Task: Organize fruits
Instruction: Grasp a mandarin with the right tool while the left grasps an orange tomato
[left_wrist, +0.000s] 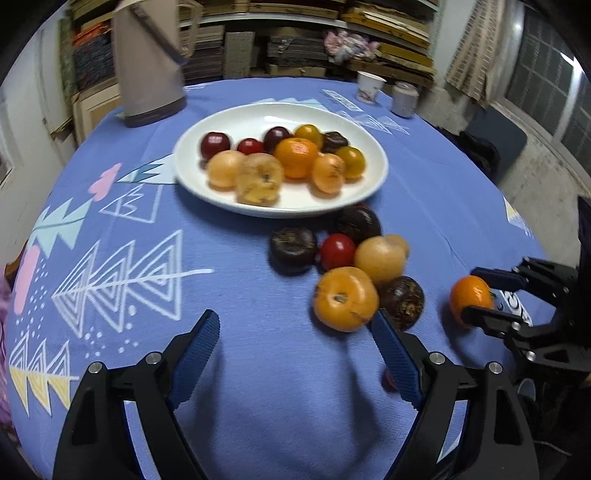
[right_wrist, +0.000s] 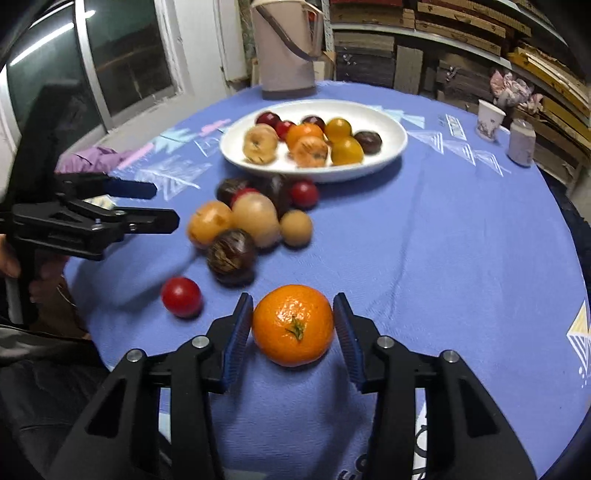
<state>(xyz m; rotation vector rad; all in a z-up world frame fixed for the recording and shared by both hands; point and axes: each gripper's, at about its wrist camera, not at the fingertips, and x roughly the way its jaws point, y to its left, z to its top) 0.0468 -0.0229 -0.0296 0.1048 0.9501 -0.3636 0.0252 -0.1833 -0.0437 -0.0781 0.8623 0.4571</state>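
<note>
we are seeing dim, cool indoor light with soft shadows falling on the tablecloth (left_wrist: 258, 369); the plate (left_wrist: 280, 206) fruit is looking motion-blurred, and fisheye bending and dark vignetting are curving the edges.

Black claw (right_wrist: 293, 328) arms, blue ribbed pads, silver screws.

My left gripper (left_wrist: 291, 328) is angled downward with its jaws spread wide and nothing between them. My right gripper (right_wrist: 293, 325) is angled downward, both pads clamped on a mandarin (right_wrist: 293, 325).
</note>
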